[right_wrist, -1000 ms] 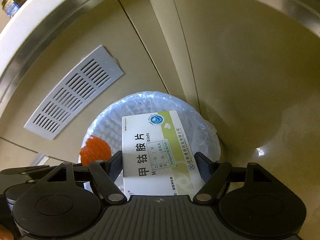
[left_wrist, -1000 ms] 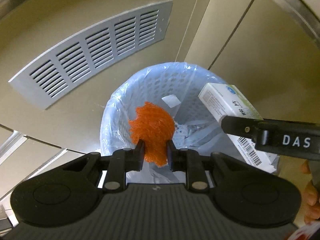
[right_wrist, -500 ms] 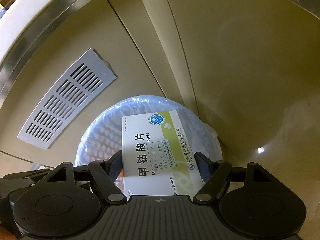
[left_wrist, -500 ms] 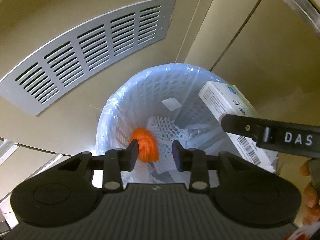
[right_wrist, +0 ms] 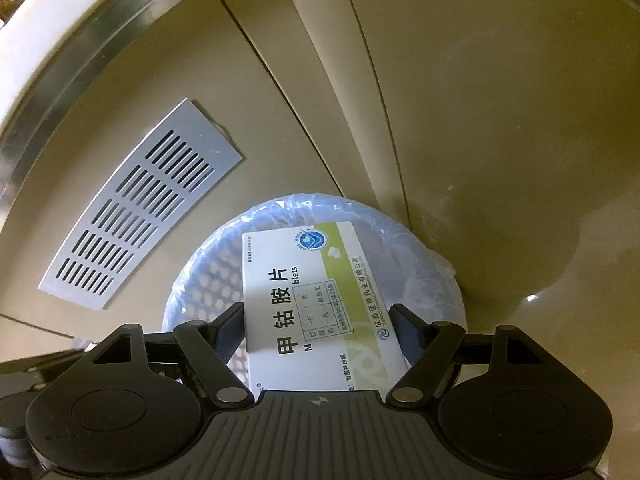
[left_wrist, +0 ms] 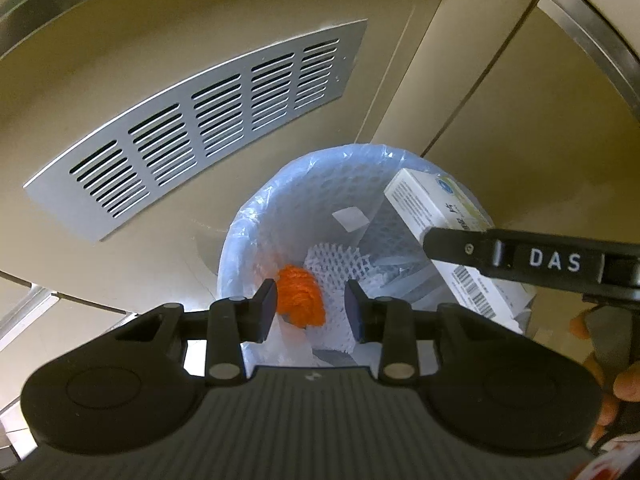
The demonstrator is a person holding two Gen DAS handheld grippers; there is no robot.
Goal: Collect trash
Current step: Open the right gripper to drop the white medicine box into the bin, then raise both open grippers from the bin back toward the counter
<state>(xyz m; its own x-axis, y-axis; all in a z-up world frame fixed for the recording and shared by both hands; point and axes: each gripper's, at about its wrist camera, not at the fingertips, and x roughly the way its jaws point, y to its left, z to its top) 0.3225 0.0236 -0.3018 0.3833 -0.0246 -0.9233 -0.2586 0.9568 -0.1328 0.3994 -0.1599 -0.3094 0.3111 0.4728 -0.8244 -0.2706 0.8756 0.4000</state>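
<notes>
The crumpled orange mesh ball (left_wrist: 300,296) lies down inside the round white perforated waste basket lined with a thin clear plastic bag (left_wrist: 256,216), resting on the bag near the basket's left wall, just beside a piece of white foam netting (left_wrist: 336,260) and a small white paper scrap (left_wrist: 352,219) further up the wall; the left gripper (left_wrist: 311,312) hangs above the basket mouth, pointing steeply down, its black jaws having just been opening and now standing a modest way apart with nothing between the pads, the orange ball visible far below through the gap; the white and green cardboard medicine box printed with black Chinese characters (right_wrist: 316,300) is clamped across its width between the wide-set jaws of the right gripper (right_wrist: 320,332), both pads pressing on its long edges, and it is held over the basket opening, tilted, its far end reaching toward the basket's rear rim (right_wrist: 312,200); in the left wrist view the same box (left_wrist: 432,204) shows at the basket's right side with a barcode on its lower face, crossed by a black finger marked DAS; fingertips of a person's hand (left_wrist: 624,384) show at the right edge; the basket stands on a glossy beige floor (right_wrist: 520,160) against a beige cabinet front bearing a grey slotted metal vent grille (left_wrist: 208,128)
</notes>
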